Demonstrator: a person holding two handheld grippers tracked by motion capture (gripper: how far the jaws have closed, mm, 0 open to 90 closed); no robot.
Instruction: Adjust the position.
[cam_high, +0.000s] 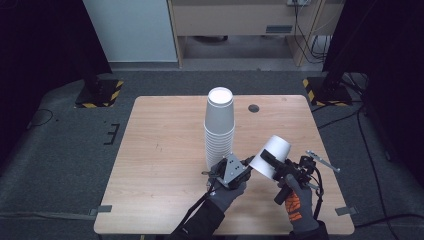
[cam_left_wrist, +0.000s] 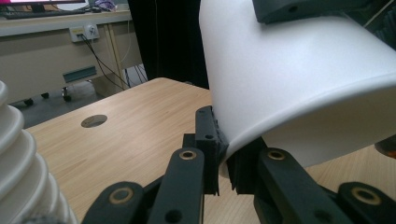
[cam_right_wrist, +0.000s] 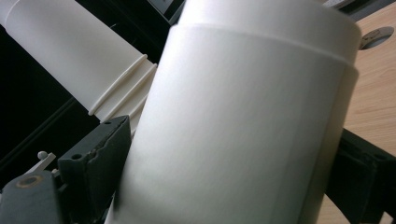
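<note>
With the right tool (cam_high: 274, 165) clamped across the white cup (cam_high: 270, 156), held tilted just right of the cup stack (cam_high: 219, 127), keep the left tool (cam_left_wrist: 224, 165) pinched on its rim and pull apart straight, gently.

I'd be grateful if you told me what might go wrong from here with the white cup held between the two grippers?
The left gripper pinches only the thin rim of the cup, so the rim may crease or slip out if pulled. The right gripper clamps the cup's wall from both sides; a tight squeeze could dent it. The tall cup stack stands right beside the left hand, so a sideways nudge might topple it.
</note>
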